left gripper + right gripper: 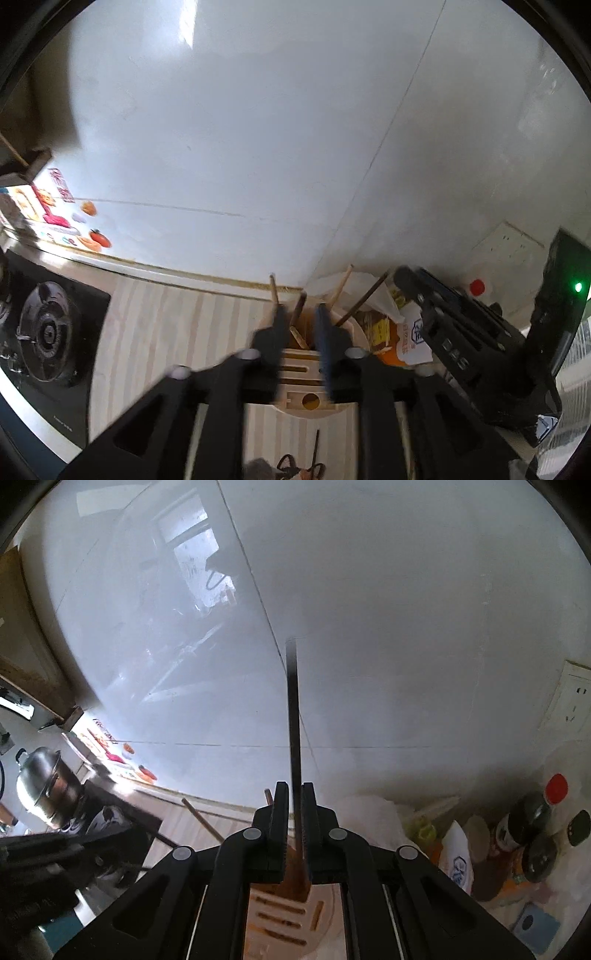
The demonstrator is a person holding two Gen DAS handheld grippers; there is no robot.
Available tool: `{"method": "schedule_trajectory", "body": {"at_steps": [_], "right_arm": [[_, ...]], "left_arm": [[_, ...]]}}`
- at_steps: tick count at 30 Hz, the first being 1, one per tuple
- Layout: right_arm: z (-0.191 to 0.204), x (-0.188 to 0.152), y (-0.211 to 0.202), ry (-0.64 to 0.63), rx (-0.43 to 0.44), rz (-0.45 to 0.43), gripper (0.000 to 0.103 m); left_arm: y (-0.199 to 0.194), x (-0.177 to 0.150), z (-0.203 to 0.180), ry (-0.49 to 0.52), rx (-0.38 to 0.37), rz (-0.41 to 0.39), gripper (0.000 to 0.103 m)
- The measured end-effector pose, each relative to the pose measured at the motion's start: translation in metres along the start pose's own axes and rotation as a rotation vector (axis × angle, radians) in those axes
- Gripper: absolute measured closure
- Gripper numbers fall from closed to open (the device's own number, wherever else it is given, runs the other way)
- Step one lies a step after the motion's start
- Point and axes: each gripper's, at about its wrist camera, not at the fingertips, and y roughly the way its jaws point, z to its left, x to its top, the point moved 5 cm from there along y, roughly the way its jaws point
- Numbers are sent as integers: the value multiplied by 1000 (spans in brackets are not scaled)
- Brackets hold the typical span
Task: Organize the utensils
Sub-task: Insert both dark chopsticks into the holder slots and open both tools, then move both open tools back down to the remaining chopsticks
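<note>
1. Wooden holder (310, 384), with slots and a round hole in its top, stands on the striped counter (177, 332) near the wall corner. Several chopsticks (341, 288) already stand in its cup section, so part of the sorting appears done.
2. Right gripper (294, 805) pinches a long dark utensil (293, 709); its jaws are pressed against the brown lower part. The utensil points up and away, directly above the slotted top of the holder. Judgement: this item is being inserted into, or lifted from, a slot; the frames do not settle which.
3. Left gripper (301, 328) hovers just above the holder with its jaws spread. Nothing is between them.
4. Remaining work: one thin dark item (316, 446) lies on the counter in front of the holder, next to a blurred object. It appears not yet stowed.
5. View differences:
   - Left wrist only: stove burner (48, 332), the item on the counter, the right gripper from the side.
   - Right wrist only: the utensil's full length, a steel pot (38, 779), bottles (532, 827), a wall socket (569, 701).
</note>
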Motion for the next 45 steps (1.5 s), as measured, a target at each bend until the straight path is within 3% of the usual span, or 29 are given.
{"method": "schedule_trajectory", "body": {"at_steps": [1,2,3,6,9,12,14,16,30,36,39,41,45], "right_arm": [[-4,-1,-6,8,0,-1,74],[-7,-2,-12,17,-3,-3,70],[-12,-3,-19,25,-4,-3,70],[-29,-12,-45,61,-13,-5,61],[-44,-29,-66,95,-39,-14,46],[-63,-50,-85,143,-54,-19,33],[-74,-67,-95,166,-65,-26,18],[-85,-83,-103,172,-92,-20,11],[-167,-217,-80,251,-287,262,11],[-191,-264,-70,272,-321,358,12],[-196,-280,-62,278,-317,406,28],[-199,-290,-56,280,-317,444,55],[-200,-307,-44,256,-319,514,72]], "left_arm": [[-7,1,1,-4,10,-22,44],[-15,1,3,-12,24,-48,24],[-21,1,5,-20,34,-71,20],[-37,-9,13,-38,77,-133,15],[-45,-27,19,-35,136,-169,0],[-45,-49,21,-14,191,-189,0],[-45,-64,17,3,202,-181,0],[-39,-82,12,18,208,-165,0],[70,-206,-17,74,220,163,0],[100,-240,-33,134,225,248,0],[110,-250,-37,153,231,278,0],[116,-255,-39,166,235,293,0],[131,-267,-40,178,233,341,1]]}}
